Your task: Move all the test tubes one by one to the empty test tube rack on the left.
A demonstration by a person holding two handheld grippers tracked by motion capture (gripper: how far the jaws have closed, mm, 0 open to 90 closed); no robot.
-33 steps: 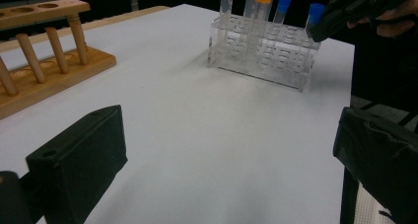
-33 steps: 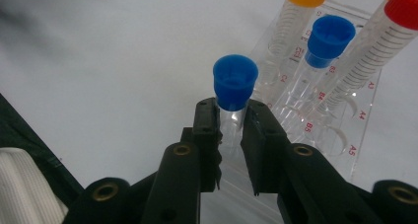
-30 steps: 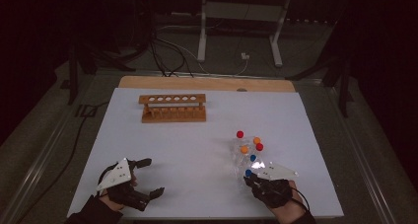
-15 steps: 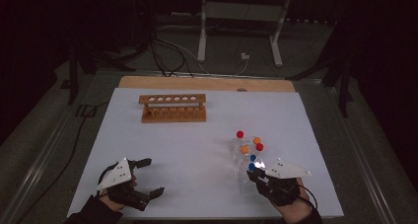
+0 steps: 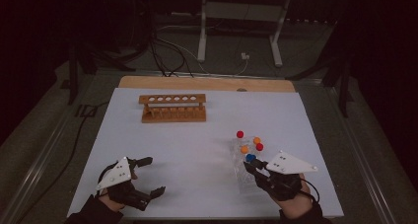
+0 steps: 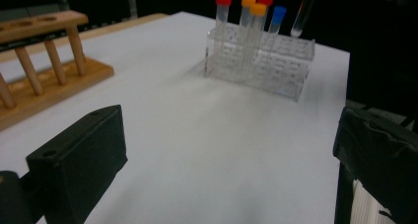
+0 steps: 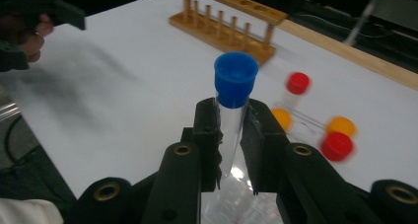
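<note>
My right gripper (image 7: 230, 130) is shut on a clear tube with a blue cap (image 7: 235, 78) and holds it upright above the clear plastic rack (image 5: 241, 183). The tube's rounded lower end (image 6: 299, 21) hangs just over that rack's (image 6: 276, 66) far end. Several more tubes stand in the rack, with red (image 5: 240, 133), orange (image 5: 256, 140) and blue (image 6: 278, 14) caps. My left gripper (image 5: 152, 175) rests open near the mat's front left with nothing between its jaws. In the left gripper view its black jaws stand wide apart.
An empty wooden tube rack (image 5: 172, 108) with a row of holes stands at the back left of the white mat (image 5: 197, 150). A wooden strip (image 5: 207, 83) edges the mat's far side. Cables and stand legs lie on the floor beyond.
My right gripper has risen with the blue-capped tube, drawing it up out of the clear rack. The left gripper has stayed where it was.
</note>
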